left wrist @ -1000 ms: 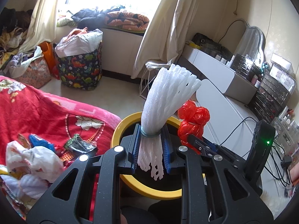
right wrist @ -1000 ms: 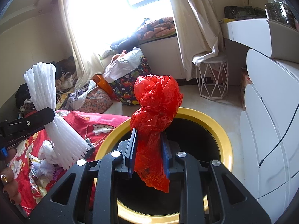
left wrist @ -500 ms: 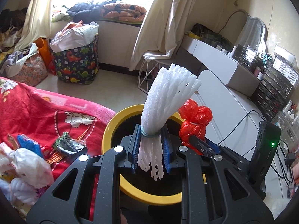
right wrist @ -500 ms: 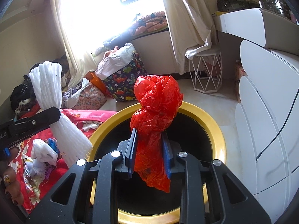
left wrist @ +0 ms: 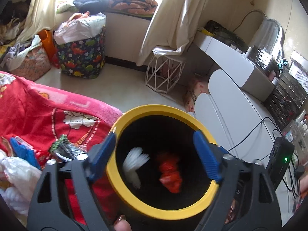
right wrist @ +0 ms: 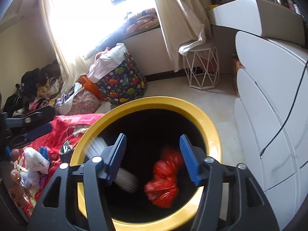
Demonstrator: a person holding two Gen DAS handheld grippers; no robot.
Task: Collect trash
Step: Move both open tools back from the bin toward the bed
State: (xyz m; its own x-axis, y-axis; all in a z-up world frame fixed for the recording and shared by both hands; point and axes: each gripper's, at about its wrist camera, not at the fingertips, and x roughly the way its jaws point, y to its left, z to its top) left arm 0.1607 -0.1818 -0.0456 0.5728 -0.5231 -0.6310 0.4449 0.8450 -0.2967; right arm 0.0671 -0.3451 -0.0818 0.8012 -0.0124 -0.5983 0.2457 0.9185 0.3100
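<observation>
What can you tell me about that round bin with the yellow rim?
The round bin with the yellow rim is a plastic-looking tub, upright and lidless, with a thick glossy yellow lip and a black inside. It stands on the pale floor against the edge of the red flowered blanket. Inside it show a white foam net sleeve and a crumpled red plastic bag, both blurred; whether they have landed cannot be told.

The bin (left wrist: pixel 123 190) mouth gapes wide, hemmed by the red blanket (left wrist: pixel 38 111) and the white cabinet (left wrist: pixel 236 113).
</observation>
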